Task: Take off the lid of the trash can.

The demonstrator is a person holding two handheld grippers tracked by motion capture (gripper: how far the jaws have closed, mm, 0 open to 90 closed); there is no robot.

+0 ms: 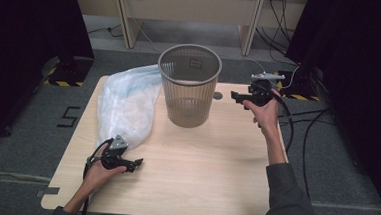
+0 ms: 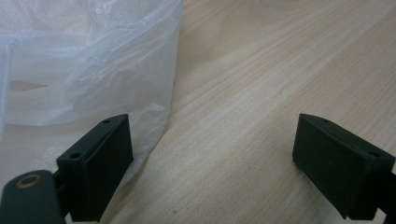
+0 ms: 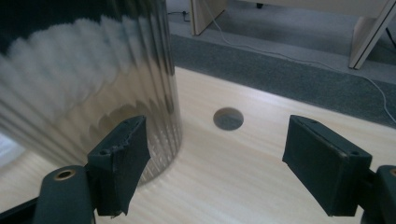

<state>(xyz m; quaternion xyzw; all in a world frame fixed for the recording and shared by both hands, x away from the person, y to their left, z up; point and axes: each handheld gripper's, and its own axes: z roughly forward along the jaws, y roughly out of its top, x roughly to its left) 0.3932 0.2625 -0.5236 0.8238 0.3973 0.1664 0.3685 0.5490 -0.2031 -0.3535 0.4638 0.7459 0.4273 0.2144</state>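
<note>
A grey mesh wastebasket [image 1: 189, 85] stands upright at the back middle of the wooden table [image 1: 199, 173]. A crumpled clear plastic bag [image 1: 127, 103] lies to its left. My left gripper [image 1: 136, 164] rests low on the table by the bag's near end, open, with bare wood between its jaws; in the left gripper view the bag [image 2: 84, 70] lies just beyond the left fingertip [image 2: 105, 158]. My right gripper [image 1: 235, 96] is held above the table to the right of the basket, open and pointing at it. In the right gripper view the basket wall [image 3: 84, 88] rises beside the left jaw.
A round cable hole [image 3: 228, 118] [image 1: 218, 95] is cut in the table just right of the basket. Desk legs [image 1: 124, 18] and cables [image 1: 284, 23] lie on the grey carpet beyond. Dark curtains [image 1: 28, 27] flank both sides.
</note>
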